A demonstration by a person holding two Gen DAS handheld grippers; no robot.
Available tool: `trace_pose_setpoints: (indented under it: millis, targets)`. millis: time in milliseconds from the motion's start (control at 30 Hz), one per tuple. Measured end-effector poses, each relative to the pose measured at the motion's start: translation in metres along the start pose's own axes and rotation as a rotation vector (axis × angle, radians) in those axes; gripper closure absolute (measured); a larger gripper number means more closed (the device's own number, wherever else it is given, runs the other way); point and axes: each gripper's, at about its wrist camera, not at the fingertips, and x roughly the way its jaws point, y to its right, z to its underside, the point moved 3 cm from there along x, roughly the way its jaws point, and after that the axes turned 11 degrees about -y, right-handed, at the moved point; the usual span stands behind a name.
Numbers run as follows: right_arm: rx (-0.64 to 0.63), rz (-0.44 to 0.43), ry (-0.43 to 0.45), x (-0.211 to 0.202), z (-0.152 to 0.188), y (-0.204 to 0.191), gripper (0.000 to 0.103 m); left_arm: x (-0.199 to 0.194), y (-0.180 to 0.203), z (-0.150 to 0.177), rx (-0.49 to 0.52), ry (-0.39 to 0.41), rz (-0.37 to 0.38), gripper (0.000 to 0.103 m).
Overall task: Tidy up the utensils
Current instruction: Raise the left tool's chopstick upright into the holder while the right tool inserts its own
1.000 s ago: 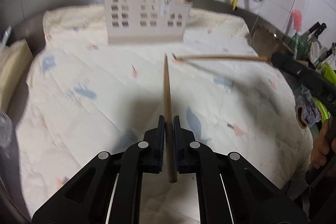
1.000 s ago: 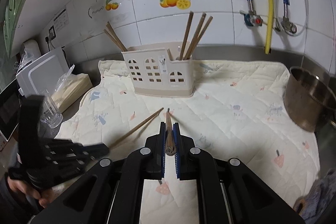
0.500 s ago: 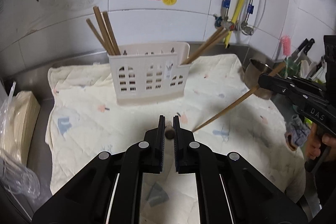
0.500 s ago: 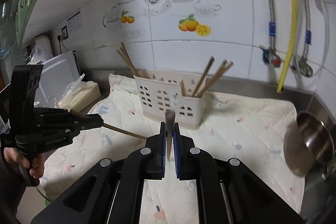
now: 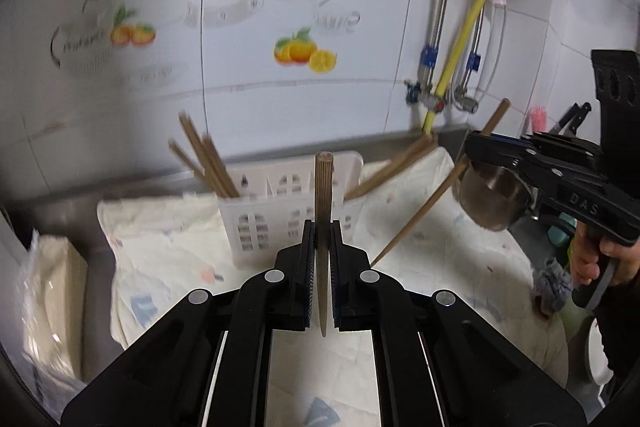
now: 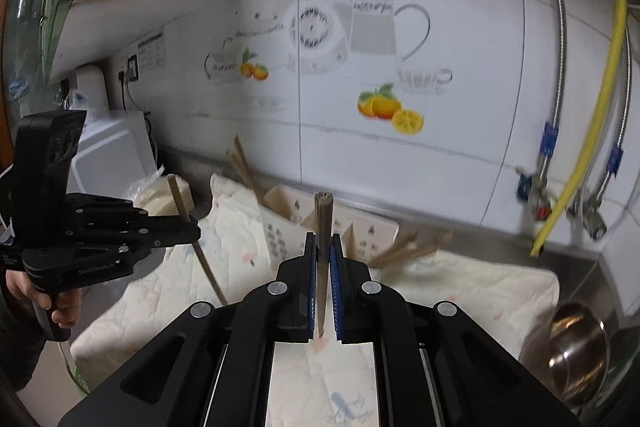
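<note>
My left gripper [image 5: 321,239] is shut on a wooden chopstick [image 5: 323,195], held upright above the cloth. My right gripper [image 6: 323,251] is shut on another chopstick [image 6: 322,223], also upright. A white slotted utensil holder [image 5: 280,211] stands at the back of the cloth; it also shows in the right wrist view [image 6: 320,227]. Several chopsticks [image 5: 204,159] lean in its left end and others [image 5: 392,167] in its right end. The right gripper [image 5: 476,147] shows at the right of the left wrist view, its chopstick [image 5: 424,211] slanting down. The left gripper [image 6: 192,231] shows at the left of the right wrist view.
A cream quilted cloth [image 5: 168,247] covers the steel counter. A steel pot [image 5: 492,191] sits at the right, also seen in the right wrist view [image 6: 576,343]. A bagged stack of cloths [image 5: 48,303] lies at the left. Hoses and valves [image 6: 560,187] hang on the tiled wall.
Both grippers have lifted their chopsticks off the cloth and tilted them from lying flat to upright, rising higher in front of the holder.
</note>
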Motion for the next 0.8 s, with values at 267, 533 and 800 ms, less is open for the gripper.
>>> trace_pose_setpoints:
  millis: [267, 533, 800]
  targets:
    - [0.011, 0.036, 0.066, -0.011, -0.048, 0.016, 0.097, -0.034, -0.011, -0.061, 0.012, 0.111, -0.021, 0.097]
    - [0.059, 0.047, 0.085, 0.004, -0.071, 0.032, 0.097, -0.044, -0.029, -0.111, -0.017, 0.191, -0.069, 0.097]
    - [0.065, 0.055, 0.025, 0.039, -0.065, 0.038, 0.097, -0.009, -0.055, -0.116, -0.091, 0.164, -0.072, 0.097]
